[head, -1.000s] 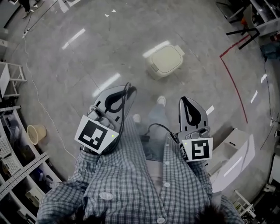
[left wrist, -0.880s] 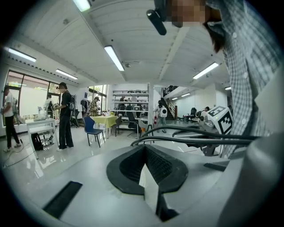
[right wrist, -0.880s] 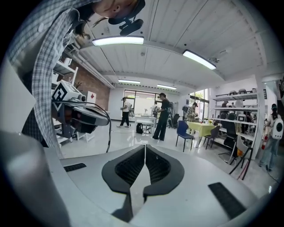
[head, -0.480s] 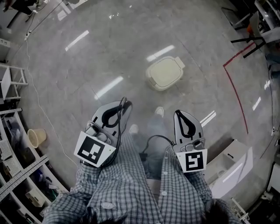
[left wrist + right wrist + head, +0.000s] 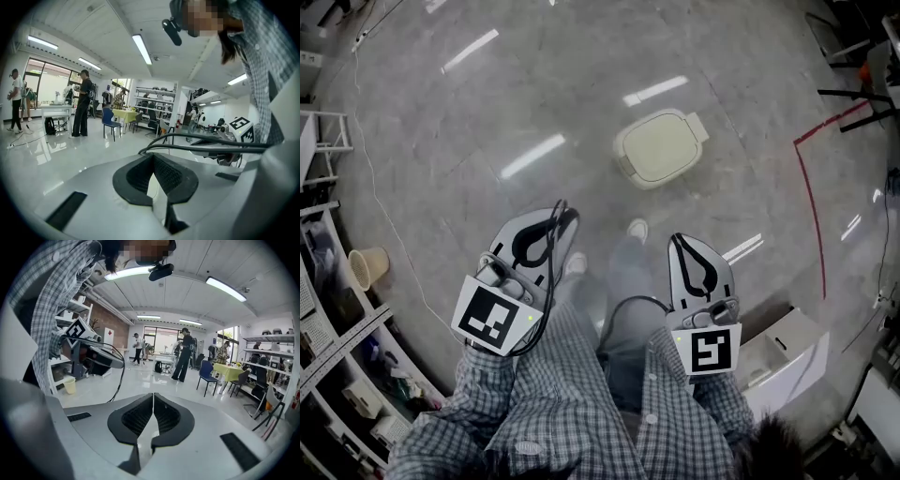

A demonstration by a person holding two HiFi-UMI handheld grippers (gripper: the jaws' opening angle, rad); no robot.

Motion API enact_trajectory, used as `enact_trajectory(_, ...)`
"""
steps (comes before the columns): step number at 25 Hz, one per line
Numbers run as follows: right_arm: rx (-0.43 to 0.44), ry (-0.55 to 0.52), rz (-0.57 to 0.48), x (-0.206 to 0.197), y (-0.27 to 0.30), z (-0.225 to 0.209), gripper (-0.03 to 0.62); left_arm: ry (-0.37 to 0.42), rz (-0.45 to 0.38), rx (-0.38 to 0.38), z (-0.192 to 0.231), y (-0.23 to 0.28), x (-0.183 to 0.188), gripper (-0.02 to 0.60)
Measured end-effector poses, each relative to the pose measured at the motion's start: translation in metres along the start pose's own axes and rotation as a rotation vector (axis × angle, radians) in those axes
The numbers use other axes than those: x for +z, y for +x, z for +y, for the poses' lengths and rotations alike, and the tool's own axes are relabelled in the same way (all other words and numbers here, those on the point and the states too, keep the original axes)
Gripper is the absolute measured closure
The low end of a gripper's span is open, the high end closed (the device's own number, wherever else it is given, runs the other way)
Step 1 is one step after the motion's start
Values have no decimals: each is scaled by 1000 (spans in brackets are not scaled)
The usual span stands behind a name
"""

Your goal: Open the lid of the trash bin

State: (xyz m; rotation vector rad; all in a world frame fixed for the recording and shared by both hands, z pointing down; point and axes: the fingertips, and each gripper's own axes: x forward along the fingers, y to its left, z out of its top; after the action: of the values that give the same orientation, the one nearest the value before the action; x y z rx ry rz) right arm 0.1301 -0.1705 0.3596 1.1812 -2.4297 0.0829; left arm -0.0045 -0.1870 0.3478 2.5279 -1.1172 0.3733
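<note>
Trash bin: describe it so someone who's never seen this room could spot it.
Start at the wide grey floor, left of the red line. The trash bin stands alone ahead of the person's shoes, cream, rounded, lid closed.

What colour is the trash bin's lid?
Cream, or pale beige; the lid shows best in the head view.

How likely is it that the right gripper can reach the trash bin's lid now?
Probably not yet. The right gripper, jaws shut on nothing, is held at waist height; the trash bin stands on the floor beyond the person's shoes. The floor between looks free, so stepping closer should do.
</note>
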Motion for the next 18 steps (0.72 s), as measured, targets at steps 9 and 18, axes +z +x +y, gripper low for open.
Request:
enact_trajectory(9,18,47,51,-43,22,-29,571,-3,91,-20,0,46,-43,575)
enact_trajectory(18,28,95,96,-86,23,-42,571,103,151,-60,-3,93,-81,575)
